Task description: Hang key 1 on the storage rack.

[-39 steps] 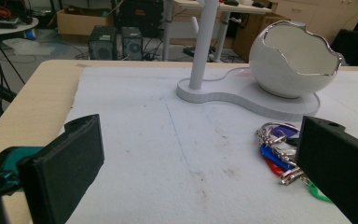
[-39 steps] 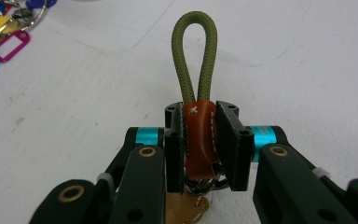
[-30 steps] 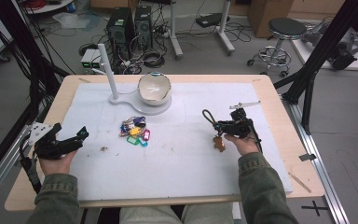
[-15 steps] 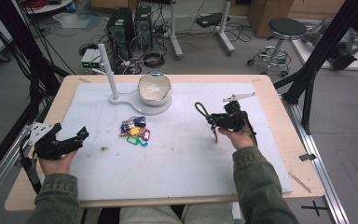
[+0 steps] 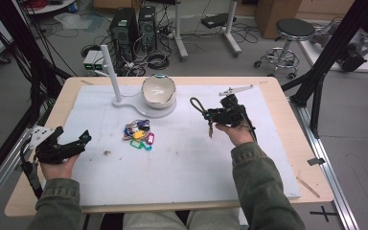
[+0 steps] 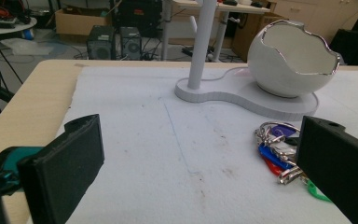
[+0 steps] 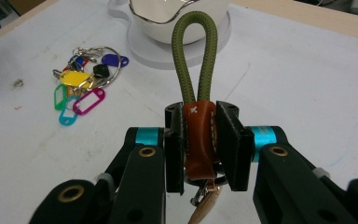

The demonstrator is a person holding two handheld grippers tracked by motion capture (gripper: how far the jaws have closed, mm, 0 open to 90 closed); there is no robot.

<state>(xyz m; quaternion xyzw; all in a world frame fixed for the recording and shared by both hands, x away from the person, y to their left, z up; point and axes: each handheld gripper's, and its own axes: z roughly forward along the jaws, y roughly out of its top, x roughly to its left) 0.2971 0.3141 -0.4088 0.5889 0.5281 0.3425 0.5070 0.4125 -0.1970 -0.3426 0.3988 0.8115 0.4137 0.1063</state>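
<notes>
- Right gripper view: the right gripper (image 7: 200, 140) is clamped on a key fob (image 7: 199, 140), both pads pressed against its brown leather sleeve.
- Olive cord loop (image 7: 193, 51) of the fob stands out past the jaw tips; a metal clip (image 7: 205, 205) hangs from the sleeve's other end, on the hand side of the jaws.
- High view: the right gripper (image 5: 211, 116) is held off the white mat (image 5: 182, 163), with the fob's loop (image 5: 196, 105) leading toward the egg-shaped bowl (image 5: 158, 91).
- Bowl sits just ahead of the loop; the bunch of tagged keys (image 5: 138, 134) lies ahead and to one side, well apart from the fob.
- Left gripper view: the left gripper (image 6: 200, 158) is released, jaws wide apart, nothing between the pads; the tagged keys (image 6: 279, 154) lie just beside one jaw.
</notes>
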